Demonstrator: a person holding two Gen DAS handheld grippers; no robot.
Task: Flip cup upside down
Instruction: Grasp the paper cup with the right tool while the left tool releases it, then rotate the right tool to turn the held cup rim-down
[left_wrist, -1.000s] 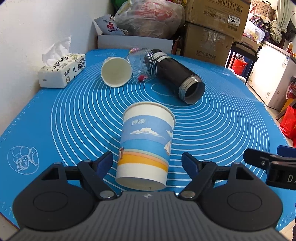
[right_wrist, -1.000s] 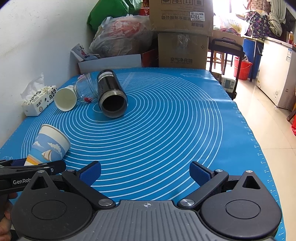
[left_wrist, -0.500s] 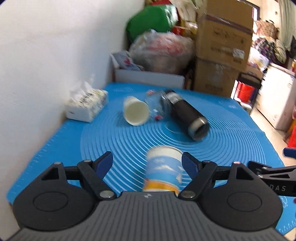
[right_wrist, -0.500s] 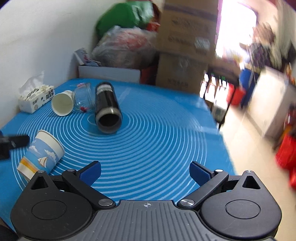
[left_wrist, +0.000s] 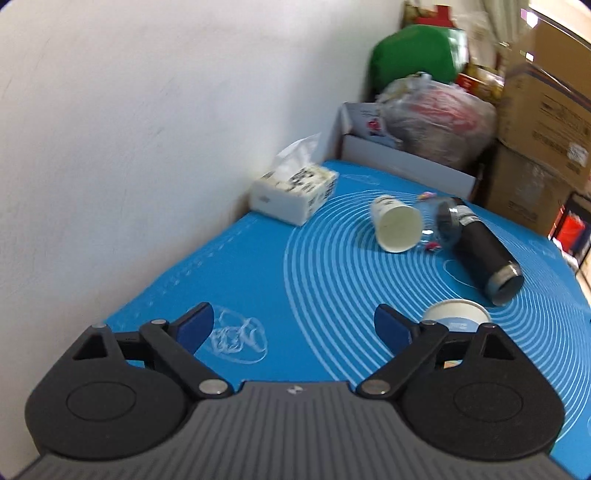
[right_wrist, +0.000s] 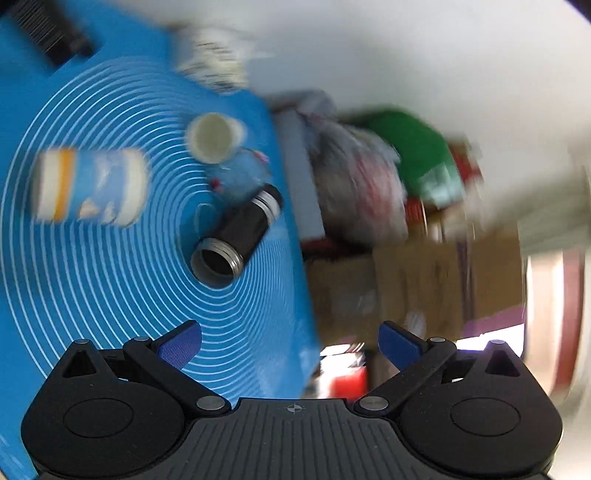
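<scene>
Near-left stretch of blue mat (left_wrist: 258, 280) wide open, easy pass there. Wall hugs left edge, tissue box (left_wrist: 293, 195) parked against it. Far middle crowded: white cup (left_wrist: 397, 229) on its side, clear jar (left_wrist: 441, 227) touching it, black flask (left_wrist: 484, 258) lying beside. Printed cup (left_wrist: 456, 319) stands near right, just in front of flask mouth. Boxes and bags block far end.

Bright daylight, heavy right-view motion blur

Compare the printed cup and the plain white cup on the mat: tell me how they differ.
The printed cup stands on the mat with its wide mouth up; the white cup lies on its side, mouth facing the camera. The printed cup carries blue, white and orange artwork; the white cup looks mostly plain. Both are tapered paper cups, and neither is in any jaws.
</scene>
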